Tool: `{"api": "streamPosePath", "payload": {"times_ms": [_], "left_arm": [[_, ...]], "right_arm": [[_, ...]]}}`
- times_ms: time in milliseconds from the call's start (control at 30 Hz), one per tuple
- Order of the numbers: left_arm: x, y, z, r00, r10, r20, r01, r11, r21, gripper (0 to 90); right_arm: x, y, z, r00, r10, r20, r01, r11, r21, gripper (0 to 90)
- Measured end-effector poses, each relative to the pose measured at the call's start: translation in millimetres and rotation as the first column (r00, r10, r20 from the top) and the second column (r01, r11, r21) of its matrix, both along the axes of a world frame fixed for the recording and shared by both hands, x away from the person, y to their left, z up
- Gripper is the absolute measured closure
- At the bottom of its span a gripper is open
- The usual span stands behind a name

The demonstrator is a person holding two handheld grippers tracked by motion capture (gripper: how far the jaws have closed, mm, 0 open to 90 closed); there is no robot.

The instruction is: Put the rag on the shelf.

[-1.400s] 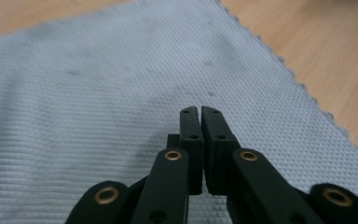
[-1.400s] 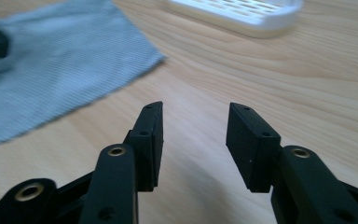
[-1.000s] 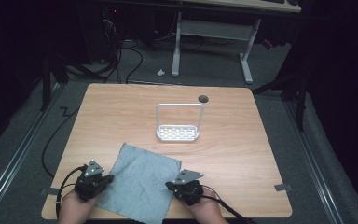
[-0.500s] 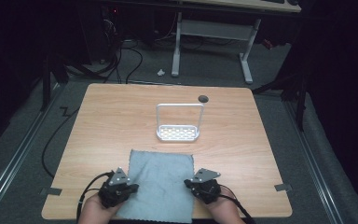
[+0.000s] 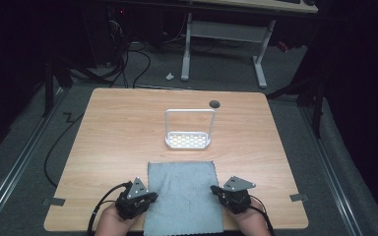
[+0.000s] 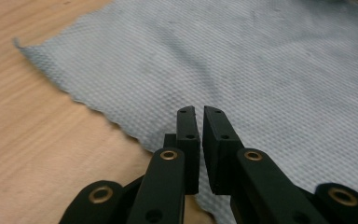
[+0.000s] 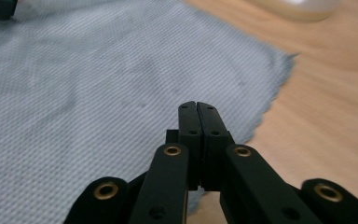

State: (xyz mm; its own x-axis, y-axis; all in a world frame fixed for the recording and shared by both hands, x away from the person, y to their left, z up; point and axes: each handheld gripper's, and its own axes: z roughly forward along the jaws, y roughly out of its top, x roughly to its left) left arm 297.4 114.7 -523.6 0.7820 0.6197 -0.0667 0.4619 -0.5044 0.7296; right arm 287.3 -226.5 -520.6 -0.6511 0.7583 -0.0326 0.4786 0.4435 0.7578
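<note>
A grey-blue cloth (image 5: 182,196) lies flat and square at the table's front middle, its near end hanging over the front edge. My left gripper (image 5: 149,198) rests at the cloth's left edge. In the left gripper view its jaws (image 6: 199,112) stand almost together, a hairline gap between them, tips over the cloth (image 6: 261,70), nothing seen between. My right gripper (image 5: 217,192) sits at the cloth's right edge. In the right gripper view (image 7: 196,106) its jaws are pressed fully together above the cloth (image 7: 74,84) near its wavy edge.
A white dish rack (image 5: 188,140) with a tall wire handle stands just beyond the cloth on the wooden table (image 5: 118,128). A dark cable hole (image 5: 214,103) is at the back. Desk legs and cables lie on the floor behind the table.
The cloth has turned from a slanted lie to square and slid toward the front edge. Both grippers moved inward and now sit at its left and right edges.
</note>
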Motion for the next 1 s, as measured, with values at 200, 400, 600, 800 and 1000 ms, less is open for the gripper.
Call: {"api": "streamPosePath", "payload": {"times_ms": [200, 400, 600, 800, 1000], "left_arm": [[-1.6, -2.4, -3.4, 0.9998, -0.021, -0.001, 0.021, 0.9997, 0.015, 86.0], [-13.5, -3.8, -2.4, 0.9888, -0.147, -0.026, 0.147, 0.9891, 0.007, 86.8], [-6.8, -0.6, -0.8, 0.9935, -0.113, -0.013, 0.113, 0.9936, -0.004, 83.1], [9.0, 12.1, 3.8, 0.9981, 0.059, -0.020, -0.061, 0.9935, -0.097, 71.4], [41.4, 28.3, 3.2, 0.9814, 0.180, -0.067, -0.187, 0.9731, -0.134, 60.4]], "right_arm": [[15.2, -6.6, -4.7, 0.9984, -0.049, -0.029, 0.049, 0.999, -0.004, 90.0], [5.1, -9.1, -7.3, 0.9984, -0.035, -0.044, 0.034, 0.999, -0.022, 90.0], [-10.1, -21.5, -4.9, 0.9980, -0.057, -0.030, 0.056, 0.998, -0.012, 90.0], [-9.4, -34.0, -0.4, 0.9947, -0.103, -0.008, 0.103, 0.993, 0.052, 88.7], [-7.7, -37.1, -2.2, 0.9942, -0.106, -0.020, 0.107, 0.992, 0.063, 86.6]]}}
